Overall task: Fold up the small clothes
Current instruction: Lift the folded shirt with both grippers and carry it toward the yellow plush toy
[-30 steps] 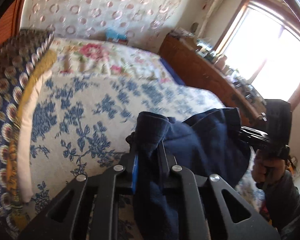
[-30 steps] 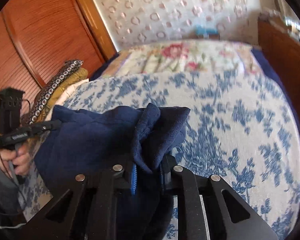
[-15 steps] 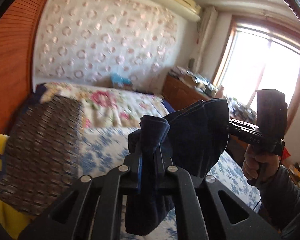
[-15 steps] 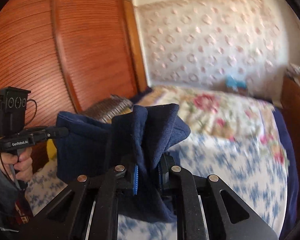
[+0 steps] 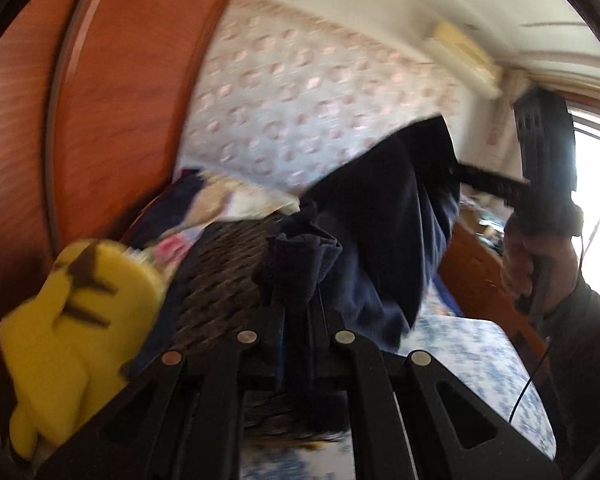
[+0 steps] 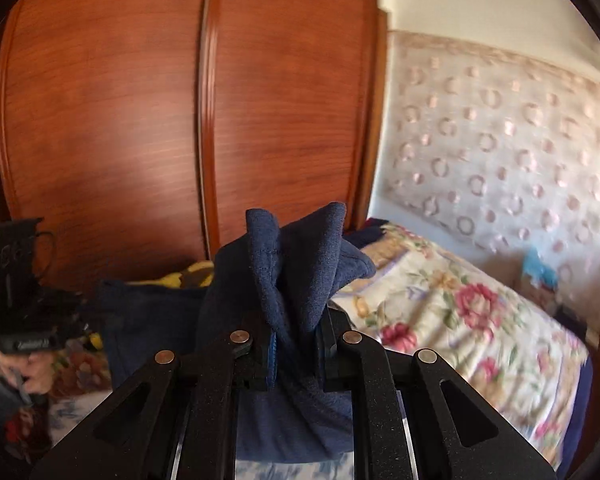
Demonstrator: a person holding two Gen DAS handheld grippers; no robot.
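Navy garment (image 6: 300, 280), held aloft between both grippers, above the bed (image 6: 460, 320). Left gripper (image 5: 296, 320): jaws closed tight on a bunched corner of the dark blue cloth, which rises in a crumpled knot just past the fingertips. Right gripper (image 6: 296, 344): jaws likewise clamped on a second bunched edge, the fabric standing up in two rounded folds above the fingers (image 6: 271, 352) and hanging down in a loose fold beneath them. In the left wrist view the garment (image 5: 388, 220) spans from the near clamp up and to the right, where the other gripper (image 5: 496, 184) pinches its far corner; the person's right hand (image 5: 536, 264) grips the handle below that. In the right wrist view the cloth runs leftward to the other gripper (image 6: 80, 312), with the left hand (image 6: 16, 368) on its handle; motion blur softens both.

Beside the left clamp lies a yellow plush item (image 5: 72, 312) with dark markings, next to a brown woven-pattern textile (image 5: 220, 276). Beneath the cloth, a blue-and-white floral bedspread (image 5: 460, 348); farther along the bed, a cream quilt with pink roses (image 6: 472, 308). Behind stand a reddish wooden wardrobe (image 6: 140, 100), a wall (image 6: 500, 140) papered with ring motifs, an air conditioner (image 5: 464, 52) near the ceiling, and a bright window (image 5: 596, 184).
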